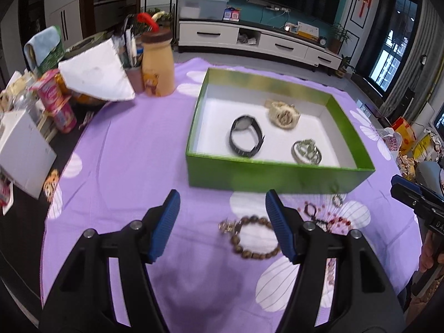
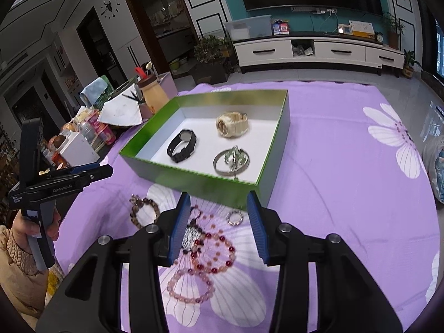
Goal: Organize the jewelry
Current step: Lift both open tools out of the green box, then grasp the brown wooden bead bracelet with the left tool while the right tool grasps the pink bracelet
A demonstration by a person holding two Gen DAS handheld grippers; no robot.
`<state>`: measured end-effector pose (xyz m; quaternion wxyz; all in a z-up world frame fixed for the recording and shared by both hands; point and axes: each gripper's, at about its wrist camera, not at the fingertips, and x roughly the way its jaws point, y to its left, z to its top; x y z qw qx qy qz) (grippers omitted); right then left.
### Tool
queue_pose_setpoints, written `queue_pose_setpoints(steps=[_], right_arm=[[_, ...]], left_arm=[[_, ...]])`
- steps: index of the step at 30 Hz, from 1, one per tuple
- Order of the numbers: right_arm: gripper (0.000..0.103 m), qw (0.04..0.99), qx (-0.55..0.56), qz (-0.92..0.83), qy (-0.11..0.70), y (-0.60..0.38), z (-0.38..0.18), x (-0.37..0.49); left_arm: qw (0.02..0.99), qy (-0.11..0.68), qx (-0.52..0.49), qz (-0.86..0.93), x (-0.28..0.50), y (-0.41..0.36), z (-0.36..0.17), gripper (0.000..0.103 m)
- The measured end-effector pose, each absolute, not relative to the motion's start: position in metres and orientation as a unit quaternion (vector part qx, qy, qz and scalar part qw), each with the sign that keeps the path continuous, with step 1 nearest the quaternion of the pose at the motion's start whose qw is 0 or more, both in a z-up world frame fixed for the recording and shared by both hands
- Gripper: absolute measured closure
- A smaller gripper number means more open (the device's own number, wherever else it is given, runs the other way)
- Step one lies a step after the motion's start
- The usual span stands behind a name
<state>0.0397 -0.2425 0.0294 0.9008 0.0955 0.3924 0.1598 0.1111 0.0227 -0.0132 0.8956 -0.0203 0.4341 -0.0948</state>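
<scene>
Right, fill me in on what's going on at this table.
A person is sorting jewelry with handheld tongs. The green cardboard box already holds a black strap watch, a cream chunky watch and a silver bangle. Both the left tongs and right tongs are open and empty, above the brown wooden bead bracelet and pink bead bracelets lying on the purple cloth.

Watches (image 2: 181,145) in box (image 2: 194,183); bracelets (image 2: 213,249) on cloth (image 2: 333,222) before it

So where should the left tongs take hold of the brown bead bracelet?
Probably from above, closing across one side of the loop. The brown bead bracelet lies flat on the purple cloth, so only its bead strand offers a grip. The left tongs hang open over it; the arc away from the metal charm looks cleanest.
</scene>
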Motion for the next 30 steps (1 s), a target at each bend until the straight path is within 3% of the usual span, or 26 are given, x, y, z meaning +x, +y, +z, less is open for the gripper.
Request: queue_pose_setpoints(steps=[12,17,30], right_arm=[[0.06,0.88,0.094,0.181,0.428,-0.225,0.004,0.02],[0.06,0.868,0.082,0.193,0.451,-0.215,-0.013,0.012],[0.061,0.86,0.041,0.18,0.476,-0.207,-0.042,0.001]], left_arm=[[0.878,0.47,-0.029,-0.083,0.1,0.031,-0.053,0.038],[0.866,0.491,-0.041,-0.088,0.097,0.03,-0.073,0.048],[0.863,0.495,-0.036,-0.1,0.099,0.003,-0.086,0.052]])
